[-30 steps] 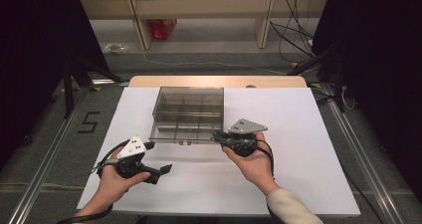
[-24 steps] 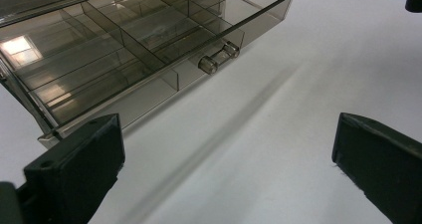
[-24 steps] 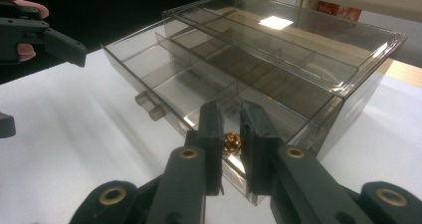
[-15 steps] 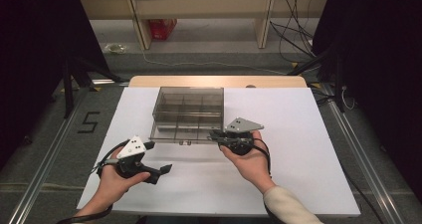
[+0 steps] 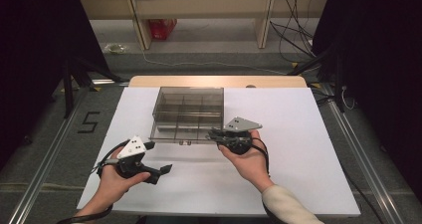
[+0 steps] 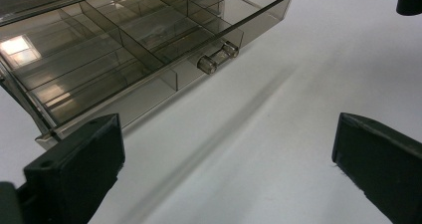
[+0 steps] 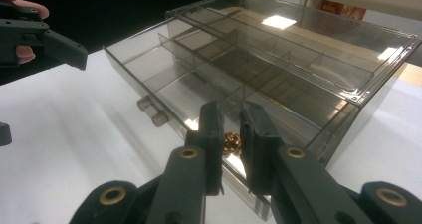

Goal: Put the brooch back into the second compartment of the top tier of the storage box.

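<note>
Right gripper view: my right gripper [image 7: 230, 149] pinches a small gold bead [image 7: 231, 143] over the open drawer [image 7: 164, 92], at twelve o'clock; left gripper [image 5: 158, 159] idle, jaws spread.

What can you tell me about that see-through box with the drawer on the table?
The box is smoky clear plastic, lying flat on the white table toward its far edge. Its shallow drawer is pulled partly out toward the person; thin walls split it into compartments, and a small clear handle sits on its front. A tiny gold object sits at its near right corner, between the right claw tips.
</note>
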`<state>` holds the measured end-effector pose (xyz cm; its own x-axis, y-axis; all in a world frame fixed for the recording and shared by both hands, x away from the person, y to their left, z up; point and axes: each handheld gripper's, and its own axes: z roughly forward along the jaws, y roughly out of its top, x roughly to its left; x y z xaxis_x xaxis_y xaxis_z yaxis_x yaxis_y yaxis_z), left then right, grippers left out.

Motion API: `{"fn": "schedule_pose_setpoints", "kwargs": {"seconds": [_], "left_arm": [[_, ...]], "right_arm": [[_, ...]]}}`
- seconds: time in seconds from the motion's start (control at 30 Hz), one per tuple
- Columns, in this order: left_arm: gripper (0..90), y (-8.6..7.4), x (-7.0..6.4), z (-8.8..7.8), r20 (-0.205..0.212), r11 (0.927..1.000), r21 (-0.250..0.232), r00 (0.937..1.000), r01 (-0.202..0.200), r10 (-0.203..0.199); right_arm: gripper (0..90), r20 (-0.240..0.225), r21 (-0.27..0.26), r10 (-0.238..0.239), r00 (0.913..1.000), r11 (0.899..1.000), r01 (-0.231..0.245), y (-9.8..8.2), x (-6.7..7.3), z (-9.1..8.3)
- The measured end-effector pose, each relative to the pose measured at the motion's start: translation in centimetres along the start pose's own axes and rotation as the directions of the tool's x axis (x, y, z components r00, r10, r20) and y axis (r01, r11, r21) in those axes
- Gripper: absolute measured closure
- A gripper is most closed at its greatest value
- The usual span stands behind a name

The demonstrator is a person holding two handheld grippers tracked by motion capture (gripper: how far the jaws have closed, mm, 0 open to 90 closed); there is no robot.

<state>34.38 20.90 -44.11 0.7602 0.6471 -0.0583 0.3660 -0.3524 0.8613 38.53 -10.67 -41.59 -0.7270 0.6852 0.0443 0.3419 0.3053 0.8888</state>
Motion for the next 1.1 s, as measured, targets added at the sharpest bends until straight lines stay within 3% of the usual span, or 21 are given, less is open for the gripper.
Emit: {"fn": "schedule_pose_setpoints", "kwargs": {"seconds": [1.1], "left_arm": [[0.0,-0.1,0.0,0.2,0.002,1.0,0.003,1.0,-0.001,0.001]], "right_arm": [[80.7,-0.015,-0.001,-0.003,0.9999,1.0,0.003,0.6,0.4,1.2]]}}
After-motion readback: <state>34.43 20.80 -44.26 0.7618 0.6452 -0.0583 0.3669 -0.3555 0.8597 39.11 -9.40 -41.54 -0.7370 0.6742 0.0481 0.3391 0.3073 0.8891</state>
